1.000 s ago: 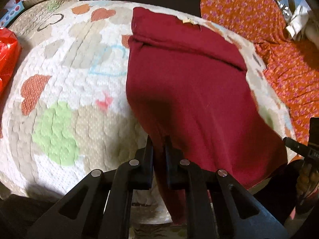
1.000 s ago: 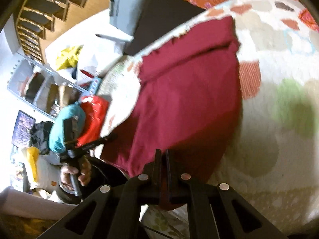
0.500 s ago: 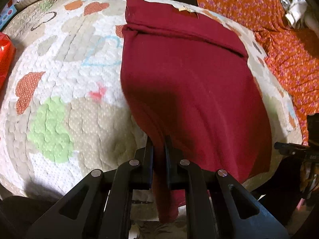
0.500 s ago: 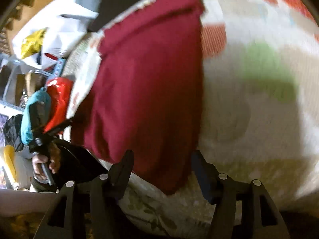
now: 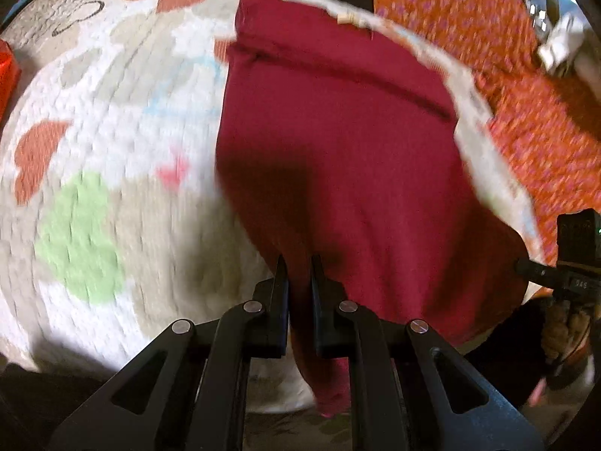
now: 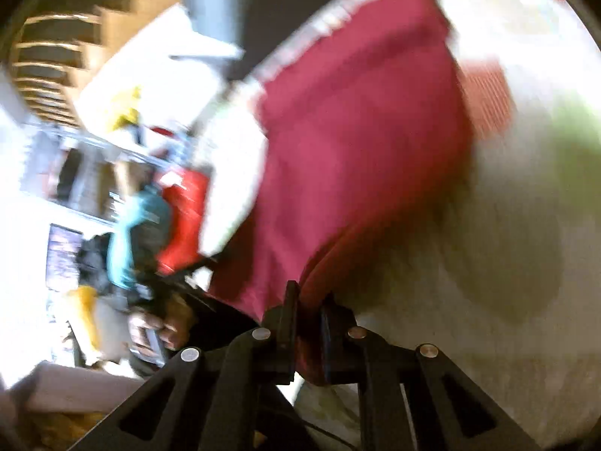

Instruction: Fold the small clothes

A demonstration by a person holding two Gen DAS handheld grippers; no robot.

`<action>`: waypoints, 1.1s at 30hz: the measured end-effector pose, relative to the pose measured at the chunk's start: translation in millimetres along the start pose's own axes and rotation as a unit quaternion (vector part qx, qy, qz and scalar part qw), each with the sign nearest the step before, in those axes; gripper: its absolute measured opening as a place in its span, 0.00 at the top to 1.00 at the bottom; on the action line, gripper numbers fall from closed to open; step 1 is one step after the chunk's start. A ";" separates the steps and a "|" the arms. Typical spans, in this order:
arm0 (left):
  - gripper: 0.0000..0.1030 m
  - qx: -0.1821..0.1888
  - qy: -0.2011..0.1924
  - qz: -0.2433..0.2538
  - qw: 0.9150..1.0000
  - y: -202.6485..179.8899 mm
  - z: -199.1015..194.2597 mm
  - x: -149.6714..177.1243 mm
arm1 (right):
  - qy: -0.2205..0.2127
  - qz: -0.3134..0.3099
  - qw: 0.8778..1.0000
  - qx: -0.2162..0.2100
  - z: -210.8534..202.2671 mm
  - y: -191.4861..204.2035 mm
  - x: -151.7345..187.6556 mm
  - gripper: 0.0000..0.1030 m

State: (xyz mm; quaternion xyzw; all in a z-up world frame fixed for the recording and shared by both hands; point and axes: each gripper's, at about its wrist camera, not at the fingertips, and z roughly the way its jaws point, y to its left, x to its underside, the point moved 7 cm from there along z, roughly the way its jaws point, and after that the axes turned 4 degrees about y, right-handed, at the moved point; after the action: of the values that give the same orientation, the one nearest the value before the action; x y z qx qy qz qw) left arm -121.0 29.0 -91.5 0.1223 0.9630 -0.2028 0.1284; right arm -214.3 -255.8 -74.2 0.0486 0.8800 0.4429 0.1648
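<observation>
Left wrist view: the left gripper (image 5: 299, 263) has its jaws pinched narrow on the near edge of a dark red garment (image 5: 338, 143), which lies spread across a white quilted mat (image 5: 94, 143) printed with orange hearts and a green patch. A folded band runs across the garment's far end. Only this view shows the orange floral cloth (image 5: 526, 112) beside the mat; the right gripper's body (image 5: 563, 274) is cut off at the frame's edge, its jaws unseen.

Right wrist view: heavily blurred. The right gripper (image 6: 310, 297) is clamped on a corner of the same garment (image 6: 360, 143), lifting it into a ridge off the mat (image 6: 507, 282). Only here appear wooden stairs (image 6: 56, 37), a red bag (image 6: 184, 210) and the hand (image 6: 165, 323) holding the left gripper, whose fingers are hidden.
</observation>
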 end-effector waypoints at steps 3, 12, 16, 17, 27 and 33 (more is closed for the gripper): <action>0.92 0.025 -0.031 -0.008 0.999 -4.7 -18.6 -47.6 | -0.049 -0.044 0.998 -0.007 -20.1 28.5 -55.1 0.91; 0.92 0.002 -0.106 -0.014 0.994 -2.3 -15.2 -213.5 | -0.169 -0.033 0.985 0.016 -24.3 5.6 -238.8 0.92; 0.92 -0.020 -0.105 -0.036 0.994 19.8 28.3 -268.7 | -0.170 0.025 0.984 0.057 11.3 -63.9 -301.2 0.90; 0.92 -0.030 -0.102 -0.046 0.993 28.4 38.0 -277.2 | -0.168 0.037 0.981 0.086 17.5 -81.9 -312.0 0.82; 0.91 0.017 -0.099 -0.067 0.993 40.2 35.2 -296.3 | -0.242 -0.015 0.965 0.097 -37.0 -78.0 -330.9 0.52; 0.87 -0.009 -0.116 -0.027 0.993 18.5 37.8 -300.0 | -0.172 -0.143 0.938 0.264 22.7 -49.0 -322.9 0.52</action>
State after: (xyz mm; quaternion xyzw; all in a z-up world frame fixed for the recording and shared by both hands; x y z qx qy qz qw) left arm 172.9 -25.5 -42.5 0.0707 0.9465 -0.2101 0.2344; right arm 100.1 -342.7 -46.0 0.0394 0.9212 0.1516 0.3562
